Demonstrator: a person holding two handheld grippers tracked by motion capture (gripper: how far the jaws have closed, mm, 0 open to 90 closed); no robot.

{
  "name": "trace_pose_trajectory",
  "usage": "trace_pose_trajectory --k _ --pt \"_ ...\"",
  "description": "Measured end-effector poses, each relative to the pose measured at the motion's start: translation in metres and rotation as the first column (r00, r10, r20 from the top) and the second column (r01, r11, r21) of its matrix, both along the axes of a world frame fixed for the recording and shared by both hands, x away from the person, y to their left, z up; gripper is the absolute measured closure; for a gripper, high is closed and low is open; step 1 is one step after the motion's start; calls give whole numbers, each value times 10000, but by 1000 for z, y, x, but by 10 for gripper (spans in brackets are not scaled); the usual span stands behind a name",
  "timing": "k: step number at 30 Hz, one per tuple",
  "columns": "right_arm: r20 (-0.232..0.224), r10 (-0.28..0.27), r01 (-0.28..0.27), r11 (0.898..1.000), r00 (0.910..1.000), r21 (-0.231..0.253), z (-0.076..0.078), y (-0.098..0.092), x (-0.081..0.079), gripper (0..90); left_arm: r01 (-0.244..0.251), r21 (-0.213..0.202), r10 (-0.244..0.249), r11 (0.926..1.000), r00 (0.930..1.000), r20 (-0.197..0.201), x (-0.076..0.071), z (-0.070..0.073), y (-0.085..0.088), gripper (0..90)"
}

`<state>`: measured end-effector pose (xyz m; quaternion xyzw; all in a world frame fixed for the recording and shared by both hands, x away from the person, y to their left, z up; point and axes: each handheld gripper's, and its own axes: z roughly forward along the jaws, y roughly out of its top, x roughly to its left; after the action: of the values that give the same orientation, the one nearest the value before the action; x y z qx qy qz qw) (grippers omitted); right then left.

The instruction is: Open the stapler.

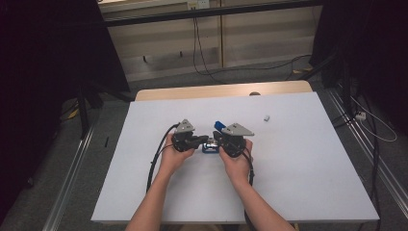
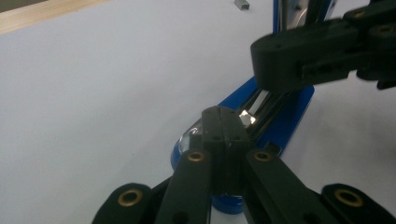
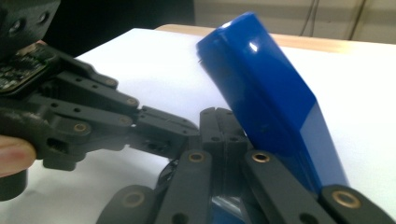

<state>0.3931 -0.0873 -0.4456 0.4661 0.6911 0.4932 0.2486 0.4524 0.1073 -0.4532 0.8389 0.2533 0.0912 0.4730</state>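
Observation:
A blue stapler (image 1: 210, 147) lies hinged open on the white table between my two grippers. In the left gripper view its blue base with the shiny metal rail (image 2: 268, 105) runs away from the jaws. My left gripper (image 2: 220, 122) has its jaws pressed together, tips right over that rail. In the right gripper view the blue top cover (image 3: 266, 98) rises steeply just right of my right gripper (image 3: 223, 125), whose jaws are also together. The left gripper (image 3: 184, 133) reaches in from the left, tips close to mine. I cannot tell whether either pinches anything thin.
A small grey piece (image 1: 266, 117) lies alone on the table (image 1: 312, 183) behind and right of the hands; in the left gripper view the grey piece (image 2: 241, 4) is at the top edge. Cables trail from both grippers toward the person. Floor cables and dark stands surround the table.

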Motion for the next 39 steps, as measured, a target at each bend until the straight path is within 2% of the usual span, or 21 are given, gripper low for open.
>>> trace_pose_trajectory --k 3,5,11,16,19,21,26,27,39 --pt "34 -51 52 9996 10000 -264 3 -2 -1 900 -40 -22 40 10000 10000 27 -1 0 0 900" --pt "66 -197 198 9996 9998 -210 5 -5 -2 900 -54 -11 54 10000 10000 58 -1 -1 0 900" --pt "127 -449 455 9975 9989 -547 8 -12 -5 900 -72 17 72 10000 9999 115 -2 -1 0 900" --pt "105 -398 405 9963 9992 -760 10 -15 -6 900 -70 20 70 10000 9999 118 -2 -1 0 900" --pt "42 -411 413 9968 9991 -679 10 -15 -5 900 -88 -33 88 10000 9999 78 -2 -1 0 900" --pt "68 -553 557 9952 9984 -801 11 -18 -6 900 -92 -49 92 9999 9999 92 -2 -1 0 900" --pt "-17 -519 517 9966 9986 -642 12 -23 -6 900 -78 -40 79 10000 9999 88 -2 -1 0 900" --pt "17 -503 502 9956 9987 -788 12 -22 -6 900 -82 -47 83 10000 9999 92 -3 -1 0 900" --pt "-82 -468 461 9961 9989 -749 13 -23 -6 900 -59 -147 60 9999 10000 51 -3 -2 1 900"
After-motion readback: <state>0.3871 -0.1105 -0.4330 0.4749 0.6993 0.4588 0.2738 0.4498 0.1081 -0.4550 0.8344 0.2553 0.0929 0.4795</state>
